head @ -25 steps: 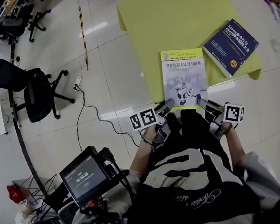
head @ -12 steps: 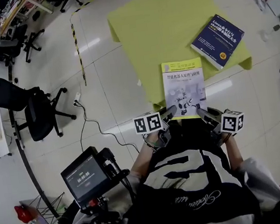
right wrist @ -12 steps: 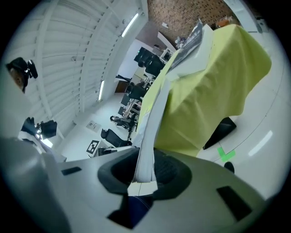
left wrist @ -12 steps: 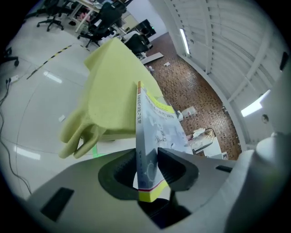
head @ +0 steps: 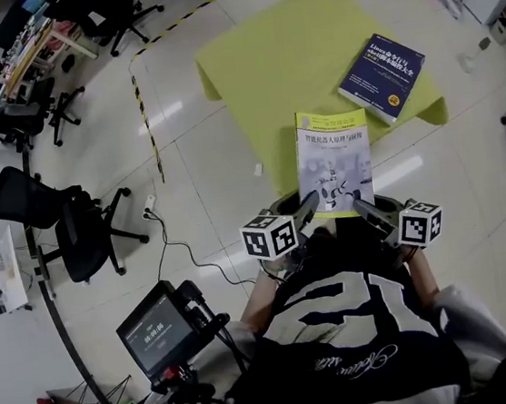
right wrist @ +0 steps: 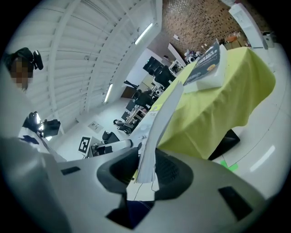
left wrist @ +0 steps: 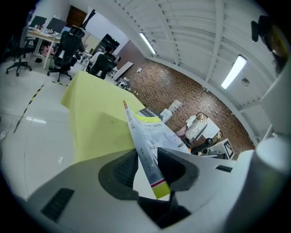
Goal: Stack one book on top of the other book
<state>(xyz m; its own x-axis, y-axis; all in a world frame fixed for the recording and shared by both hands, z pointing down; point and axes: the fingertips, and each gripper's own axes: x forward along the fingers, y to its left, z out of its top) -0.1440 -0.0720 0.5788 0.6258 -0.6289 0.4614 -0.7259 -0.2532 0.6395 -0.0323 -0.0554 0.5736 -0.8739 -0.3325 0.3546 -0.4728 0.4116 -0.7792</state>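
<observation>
A white book with a yellow band [head: 332,161] is held by its near edge over the front of the yellow-covered table [head: 289,46]. My left gripper [head: 307,206] has the book's near left corner between its pads and its jaws are closing. In the left gripper view the spine [left wrist: 145,141] runs between the pads of that gripper [left wrist: 148,166]. My right gripper [head: 363,203] grips the near right corner while its jaws are opening slightly. The page edge [right wrist: 159,123] sits between the right gripper's [right wrist: 148,168] pads. A dark blue book [head: 381,65] lies flat at the table's far right [right wrist: 205,63].
Black office chairs [head: 65,238] stand on the white tiled floor at the left, with a cable running across the floor near them. A striped tape line [head: 145,118] runs across the floor. A small screen on a stand [head: 154,326] is beside the person's left side.
Both grippers have risen with the white book's near edge between them. The left gripper has rolled, so its marker cube now faces up, and its jaws have narrowed onto the spine.
</observation>
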